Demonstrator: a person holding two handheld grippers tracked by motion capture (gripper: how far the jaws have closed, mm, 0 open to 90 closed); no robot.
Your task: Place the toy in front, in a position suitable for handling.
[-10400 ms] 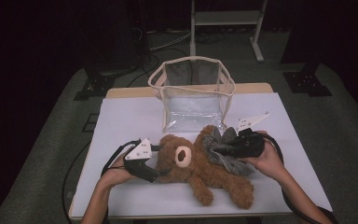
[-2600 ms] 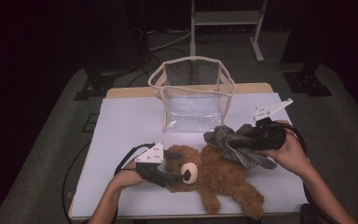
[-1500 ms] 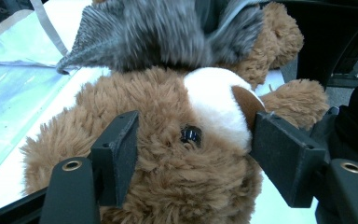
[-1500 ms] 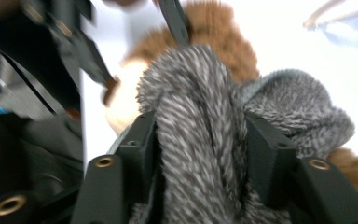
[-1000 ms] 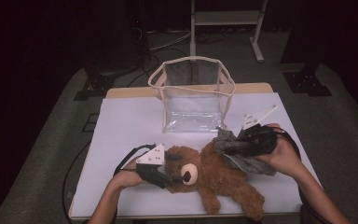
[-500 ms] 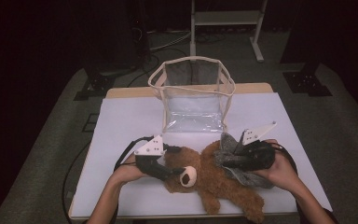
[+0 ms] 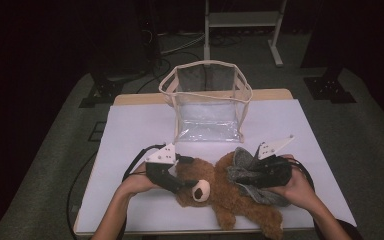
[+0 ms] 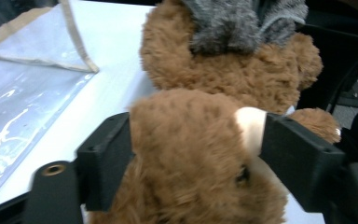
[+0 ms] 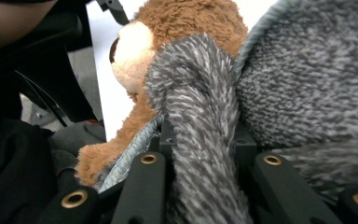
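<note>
Lowered back onto the teddy bear (image 7: 230, 192), the right gripper (image 9: 200, 154) pinches grey cloth (image 9: 200, 116) between its jaws, while the left gripper (image 8: 191, 154) clamps the bear's head.

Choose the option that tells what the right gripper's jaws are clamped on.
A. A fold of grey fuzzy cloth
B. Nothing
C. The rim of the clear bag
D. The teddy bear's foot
A: in the right gripper view, the right gripper has its jaws pressed on a fold of the grey fuzzy cloth draped over the brown teddy bear, whose head the left gripper clamps.
</note>
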